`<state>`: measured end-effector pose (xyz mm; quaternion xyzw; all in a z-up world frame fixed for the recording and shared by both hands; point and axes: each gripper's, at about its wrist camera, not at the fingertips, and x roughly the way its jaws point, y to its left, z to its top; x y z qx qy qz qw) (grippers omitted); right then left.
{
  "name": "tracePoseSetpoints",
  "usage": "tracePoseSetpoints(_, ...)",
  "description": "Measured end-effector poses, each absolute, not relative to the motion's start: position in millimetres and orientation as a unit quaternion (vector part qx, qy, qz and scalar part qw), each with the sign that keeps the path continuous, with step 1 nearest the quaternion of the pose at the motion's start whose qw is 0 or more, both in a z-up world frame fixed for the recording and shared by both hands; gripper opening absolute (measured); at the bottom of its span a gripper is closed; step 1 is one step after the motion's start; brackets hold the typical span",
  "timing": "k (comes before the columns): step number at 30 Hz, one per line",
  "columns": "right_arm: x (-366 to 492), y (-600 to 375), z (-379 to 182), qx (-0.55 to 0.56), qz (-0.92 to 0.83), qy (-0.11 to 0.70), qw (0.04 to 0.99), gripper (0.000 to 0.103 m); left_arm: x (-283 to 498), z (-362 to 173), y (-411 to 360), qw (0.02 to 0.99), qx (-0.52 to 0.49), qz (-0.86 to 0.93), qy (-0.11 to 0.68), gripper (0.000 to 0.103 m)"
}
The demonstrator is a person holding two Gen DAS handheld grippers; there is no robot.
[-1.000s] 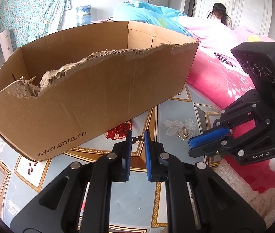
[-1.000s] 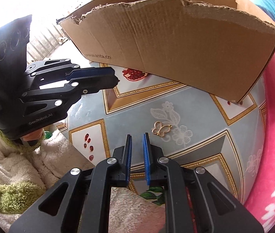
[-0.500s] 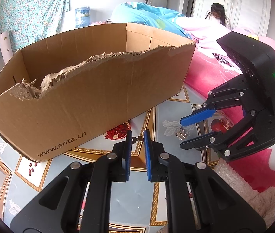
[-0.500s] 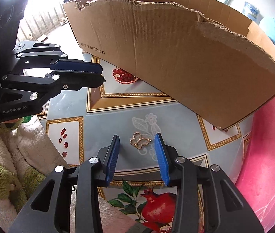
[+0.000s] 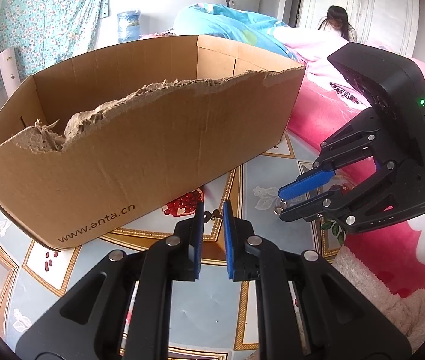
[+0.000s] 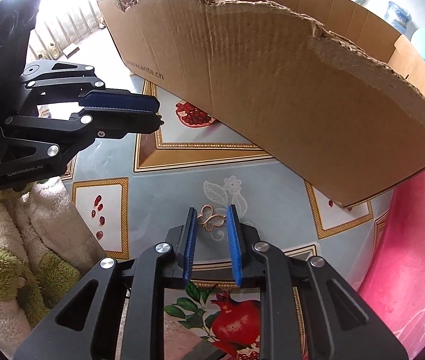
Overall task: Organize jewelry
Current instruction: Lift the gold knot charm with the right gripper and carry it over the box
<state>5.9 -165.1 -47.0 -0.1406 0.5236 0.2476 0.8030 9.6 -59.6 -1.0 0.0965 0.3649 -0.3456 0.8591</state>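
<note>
The right claw [image 6: 211,216] is pointing steeply down at the tabletop [image 6: 164,198], its blue pads a little way apart and just now closing in, with a small gold butterfly charm [image 6: 210,221] lying flat between the tips; whether the pads are touching it yet cannot be told; it is looking light, thin, rigid and slippery, likely to skate or flip, so pinching across the wing edges low against the cloth seems best; the charm is showing looped wire wings, open in the middle; off to that claw's left, the left claw [image 5: 211,213] is nearly closed on a tiny dark piece [image 5: 212,215], too small to identify; beyond both is standing a torn cardboard box [image 6: 287,90].
</note>
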Motion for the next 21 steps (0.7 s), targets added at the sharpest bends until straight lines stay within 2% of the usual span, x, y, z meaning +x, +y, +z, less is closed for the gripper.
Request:
tracePoseSetpoints(11,0.1,-169.0,-37.4,-0.132,0.240,0.514,0.813,0.020,4.1,4.8,-52.0,0.864,0.096,-0.342,0.358,0.011)
tracePoseSetpoints(21,-33.1,-179.6,36.5,-0.107,0.239,0.438,0.860,0.020,-20.5,58.6,-33.1,0.866,0.085,-0.387,0.306,0.012)
